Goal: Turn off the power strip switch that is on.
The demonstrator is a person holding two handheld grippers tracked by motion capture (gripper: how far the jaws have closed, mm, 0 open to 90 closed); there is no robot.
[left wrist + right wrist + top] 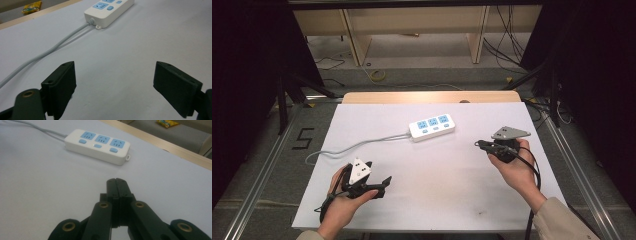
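A white power strip (432, 127) with three blue sockets and blue switches lies on the white table cover, toward the back middle; its grey cord (352, 147) runs off to the left. The strip (109, 11) lies ahead of my left gripper (113, 86), whose jaws stand wide open with nothing between them. In the high view that left gripper (379, 186) sits near the front left, held by a hand. My right gripper (479, 144) rests at the right, jaws pressed together and empty, pointing left. From the right gripper (117, 185) the strip (98, 145) lies a short way ahead.
The white cover (437, 190) lies on a wooden table whose far edge (432, 96) shows bare. Beyond it are shelving legs, loose cables and a yellow packet (167, 123) on the floor. Black curtains flank both sides.
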